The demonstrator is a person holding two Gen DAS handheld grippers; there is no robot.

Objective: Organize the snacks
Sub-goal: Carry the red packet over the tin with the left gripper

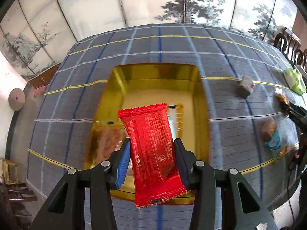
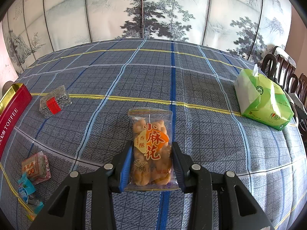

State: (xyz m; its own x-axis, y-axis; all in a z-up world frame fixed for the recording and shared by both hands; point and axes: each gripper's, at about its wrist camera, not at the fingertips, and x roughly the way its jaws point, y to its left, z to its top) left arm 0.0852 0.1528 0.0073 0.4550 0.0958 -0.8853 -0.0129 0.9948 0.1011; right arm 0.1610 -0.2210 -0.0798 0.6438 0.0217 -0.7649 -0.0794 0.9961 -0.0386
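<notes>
1. Peering through my left wrist view, I find the contents of the open gold-lined rectangular metal tin (image 1: 197, 103) hard to read: a brownish blur lies at its lower left, and the held packet covers much of its floor.
2. At the right edge of that view, a black part of the other rig (image 1: 294, 113) is cut off, and the small wrapped snacks beside it are smeared.
3. My left hand-held gripper (image 1: 152, 151) is clamped on a glossy red foil snack packet with crimped ends (image 1: 153, 143), held above the tin, its printed back facing the camera, tilted slightly.
4. My right hand-held gripper (image 2: 152, 163) is clamped on a clear plastic packet of golden fried dough twists with an orange label (image 2: 150, 149), over the blue-grey plaid cloth of the desk (image 2: 211, 143).
5. In the right view, the tin's red side reading TOFFEE (image 2: 11, 115) is cut off at the left.
6. Near it lie a clear speckled packet with a red sticker (image 2: 54, 101), a small pink-edged square packet (image 2: 36, 166) and a blue-wrapped sweet (image 2: 26, 189).
7. A green soft tissue pack (image 2: 262, 99) sits well apart, far right.
</notes>
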